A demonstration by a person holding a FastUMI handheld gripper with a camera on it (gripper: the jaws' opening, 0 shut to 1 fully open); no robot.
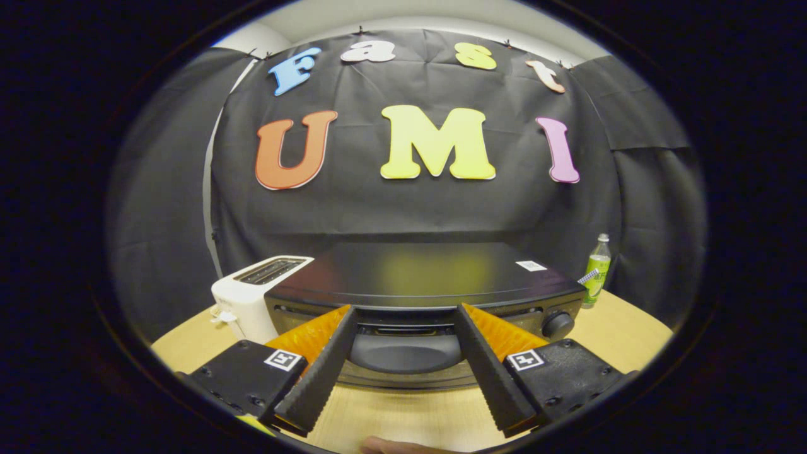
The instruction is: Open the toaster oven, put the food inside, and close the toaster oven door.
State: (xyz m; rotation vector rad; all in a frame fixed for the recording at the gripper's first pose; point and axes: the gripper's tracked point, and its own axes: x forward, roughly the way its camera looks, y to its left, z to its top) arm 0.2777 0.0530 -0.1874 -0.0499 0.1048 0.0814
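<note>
Right, from the gripper view we're looking straight down the fingers at the toaster oven [429,296], sitting square on the wooden table [630,334], and the gripper [403,309] is spread wide with nothing held: its fingertips reach the oven's front edge, one to each side of the door handle [406,352]. That wide spread looks deliberate, I'd say, since the dark curved handle sits low on the oven's front, between the two fingers, and they need room to straddle it before pulling the door down. The door itself appears closed, so the opening step is yet to come. On the oven's front, to the handle's right, there's a round control knob [557,325]. A white slot toaster [252,293] stands tight against the oven's left side, likely just parked out of the way, and a green bottle [596,270] stands past the oven's right rear corner. Food for the oven? I can't pick any out from here.
</note>
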